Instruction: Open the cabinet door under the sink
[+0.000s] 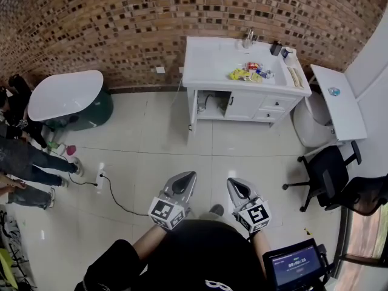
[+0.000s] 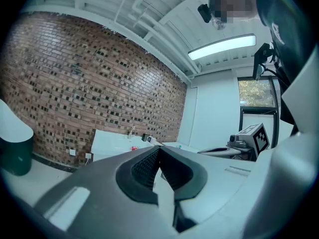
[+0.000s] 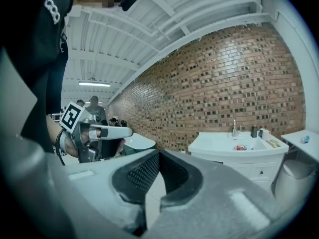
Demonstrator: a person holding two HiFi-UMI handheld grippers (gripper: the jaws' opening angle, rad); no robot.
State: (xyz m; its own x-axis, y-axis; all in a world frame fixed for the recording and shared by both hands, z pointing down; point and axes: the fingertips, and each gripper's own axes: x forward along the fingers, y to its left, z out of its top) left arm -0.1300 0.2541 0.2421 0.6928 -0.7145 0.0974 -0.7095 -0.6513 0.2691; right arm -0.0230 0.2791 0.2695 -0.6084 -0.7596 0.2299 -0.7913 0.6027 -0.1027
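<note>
The white sink vanity (image 1: 242,71) stands against the brick wall, far ahead of me across the tiled floor. Under the basin, a dark open bay (image 1: 209,103) shows pipework on the left, and beside it is a closed white door (image 1: 244,107) with a dark handle. My left gripper (image 1: 187,178) and right gripper (image 1: 235,184) are held side by side near my body, both pointing toward the vanity. Both are shut and empty. The vanity also shows small in the left gripper view (image 2: 117,141) and in the right gripper view (image 3: 234,148).
A white and green bathtub (image 1: 66,99) stands at the left, with people (image 1: 21,159) beside it. A power strip and cable (image 1: 100,180) lie on the floor. Right of the vanity are a toilet (image 1: 309,126), a white table (image 1: 339,102) and black office chairs (image 1: 330,171).
</note>
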